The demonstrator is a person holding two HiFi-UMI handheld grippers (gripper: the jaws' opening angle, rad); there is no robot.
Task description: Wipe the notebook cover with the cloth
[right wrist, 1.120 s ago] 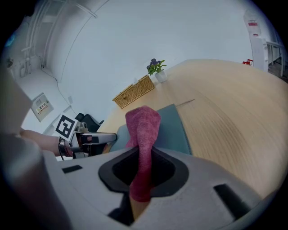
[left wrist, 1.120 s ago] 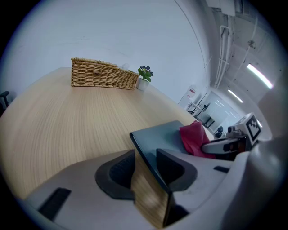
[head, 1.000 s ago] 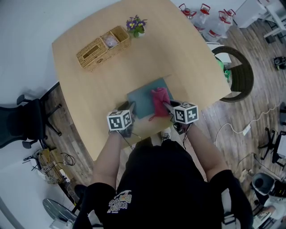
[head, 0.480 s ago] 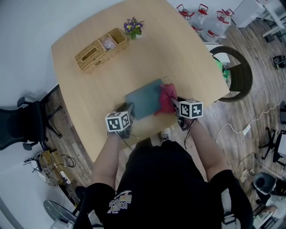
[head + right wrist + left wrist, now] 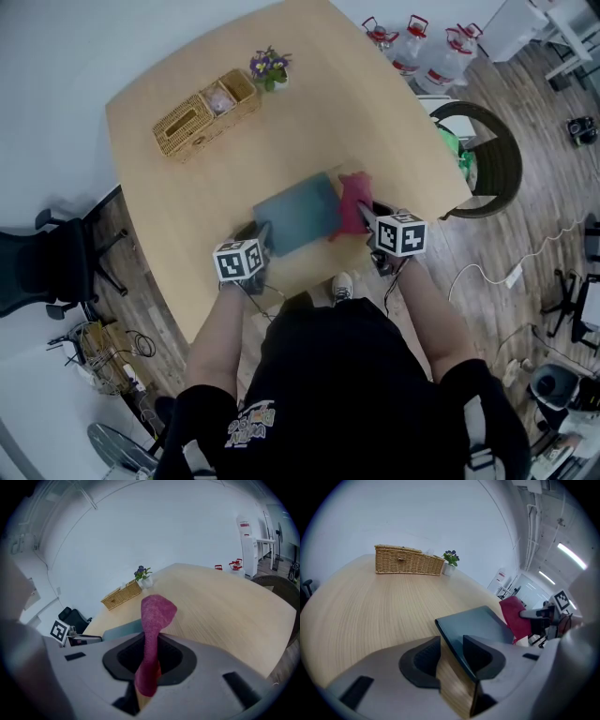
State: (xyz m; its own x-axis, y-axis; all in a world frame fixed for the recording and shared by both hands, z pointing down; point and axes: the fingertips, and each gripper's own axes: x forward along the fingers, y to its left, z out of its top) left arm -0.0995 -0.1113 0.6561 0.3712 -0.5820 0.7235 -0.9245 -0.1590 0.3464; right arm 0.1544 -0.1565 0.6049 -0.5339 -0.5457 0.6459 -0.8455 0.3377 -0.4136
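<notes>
My right fingers (image 5: 177, 657) are clenched on the fuzzy magenta cloth (image 5: 352, 202). It is bunched at the right edge of the flat, smooth grey-teal notebook (image 5: 295, 214), which lies on the pale wood-grain surface (image 5: 187, 192). My left fingers (image 5: 482, 654) stand released, straddling its near corner.

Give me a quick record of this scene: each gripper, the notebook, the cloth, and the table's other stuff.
Left gripper: open, jaws astride notebook corner
Right gripper: shut on cloth
Cloth: red-pink, by the notebook's right edge
Notebook: grey-blue, closed, flat on table
Also: wicker basket, potted flowers at far edge
</notes>
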